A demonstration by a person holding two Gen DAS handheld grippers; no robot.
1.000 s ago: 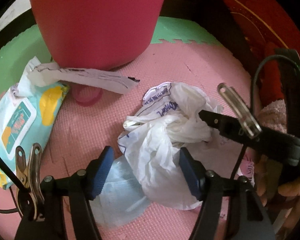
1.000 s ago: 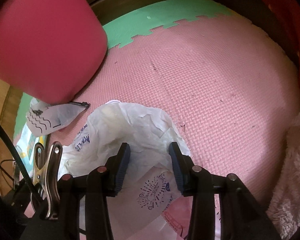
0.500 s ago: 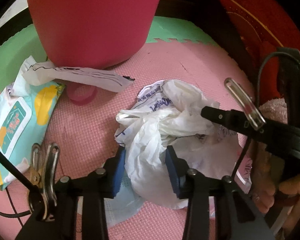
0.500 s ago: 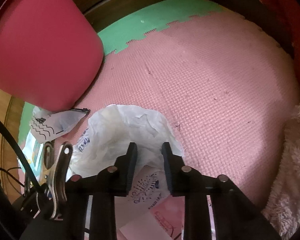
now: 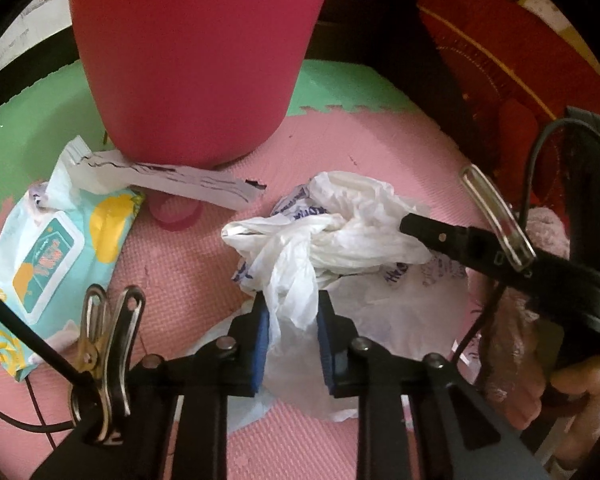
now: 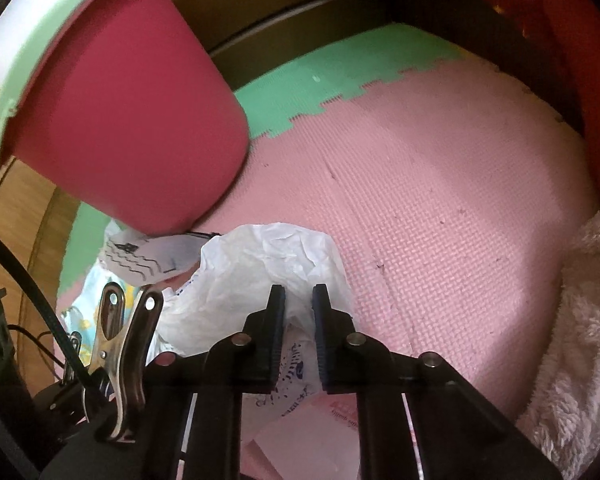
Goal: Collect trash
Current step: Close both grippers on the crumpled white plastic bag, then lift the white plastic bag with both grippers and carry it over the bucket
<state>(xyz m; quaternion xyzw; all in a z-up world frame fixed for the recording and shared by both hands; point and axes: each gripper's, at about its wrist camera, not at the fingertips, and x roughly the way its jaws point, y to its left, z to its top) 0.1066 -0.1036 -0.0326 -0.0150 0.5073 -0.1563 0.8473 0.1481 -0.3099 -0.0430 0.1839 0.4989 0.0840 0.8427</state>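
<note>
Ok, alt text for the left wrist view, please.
The left gripper is closing its blue-padded fingers on a crumpled white plastic bag lying on a pink foam mat. The right gripper pinches the bag's far side; a red bin, a torn paper strip and a wipes pack sit behind and left.

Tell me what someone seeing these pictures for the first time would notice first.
The white plastic bag crumpled mid-mat, with both grippers closing on it: the left gripper pinches a fold near its front edge, the right gripper another part. Next, the big red bin standing just behind, on the pink mat. To the left lie a torn paper strip and a wipes pack.
</note>
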